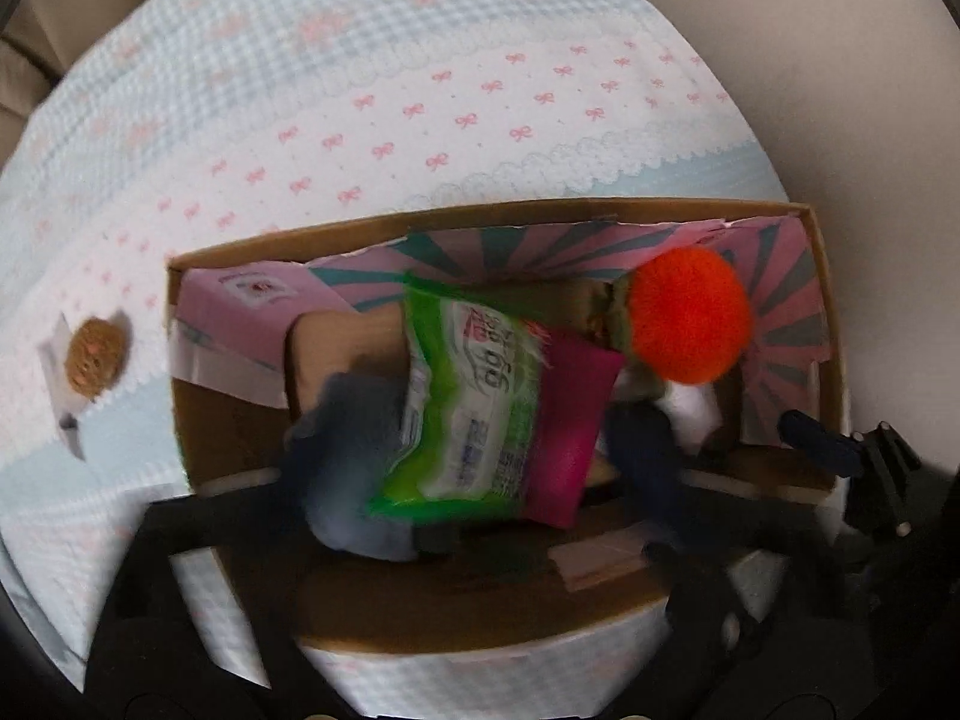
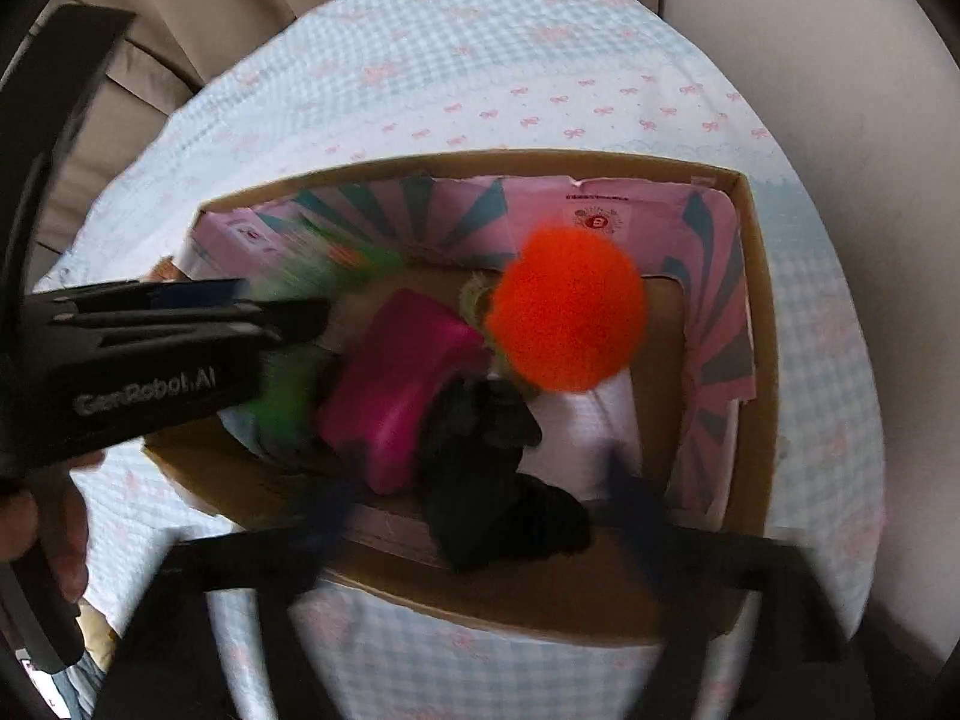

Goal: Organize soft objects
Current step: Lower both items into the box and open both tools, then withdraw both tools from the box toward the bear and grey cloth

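Your left gripper [image 1: 480, 444] hangs over the cardboard box [image 1: 823, 276] with its fingers spread wide on either side of the green wipes pack [image 1: 474, 402]; contact is too blurred to judge. The pack's long axis runs roughly along the fingers, tilted, beside the magenta cushion [image 1: 570, 420] and orange pompom [image 1: 690, 315]. Your right gripper [image 2: 480, 516] is spread apart above the black cloth [image 2: 498, 468].

"GenRobot.AI" in pale letters on the black body of the left gripper [image 2: 300, 315], seen from the right wrist view. Green wipes packet [image 1: 474, 396] between the left gripper's fingers: printing blurred, unreadable. Pink liner label [image 2: 598, 217] at cardboard box's [image 2: 757, 324] far wall: circled mark, text too small.
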Available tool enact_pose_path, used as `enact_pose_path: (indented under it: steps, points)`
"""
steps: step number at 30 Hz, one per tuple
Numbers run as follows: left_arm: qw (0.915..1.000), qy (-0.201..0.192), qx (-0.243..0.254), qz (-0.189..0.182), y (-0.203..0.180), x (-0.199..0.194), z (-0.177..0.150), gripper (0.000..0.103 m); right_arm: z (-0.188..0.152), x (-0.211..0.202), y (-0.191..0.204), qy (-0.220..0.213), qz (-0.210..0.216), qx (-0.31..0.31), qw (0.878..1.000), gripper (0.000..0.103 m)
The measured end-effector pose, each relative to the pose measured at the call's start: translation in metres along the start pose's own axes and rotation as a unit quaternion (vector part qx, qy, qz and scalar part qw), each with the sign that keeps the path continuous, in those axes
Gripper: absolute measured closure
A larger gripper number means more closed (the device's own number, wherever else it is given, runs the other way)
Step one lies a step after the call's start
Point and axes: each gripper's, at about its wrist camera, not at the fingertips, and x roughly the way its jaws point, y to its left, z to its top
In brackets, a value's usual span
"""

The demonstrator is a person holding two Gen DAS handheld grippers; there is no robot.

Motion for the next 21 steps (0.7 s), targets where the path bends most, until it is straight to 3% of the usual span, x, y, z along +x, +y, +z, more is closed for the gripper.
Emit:
enact_pose_path:
  steps: [11, 21]
  points:
    - [0.9998, -0.02, -0.005, 0.0, 0.001, -0.024, 0.001, 0.0, -0.011, -0.011, -0.002, -0.011, 0.009, 0.02, 1.0, 0.0]
    - [0.9982, -0.06, 0.007, -0.005, 0.0, -0.088, -0.02, 0.0, -0.013, -0.06, 0.009, -0.05, -0.004, 0.021, 0.999, 0.0]
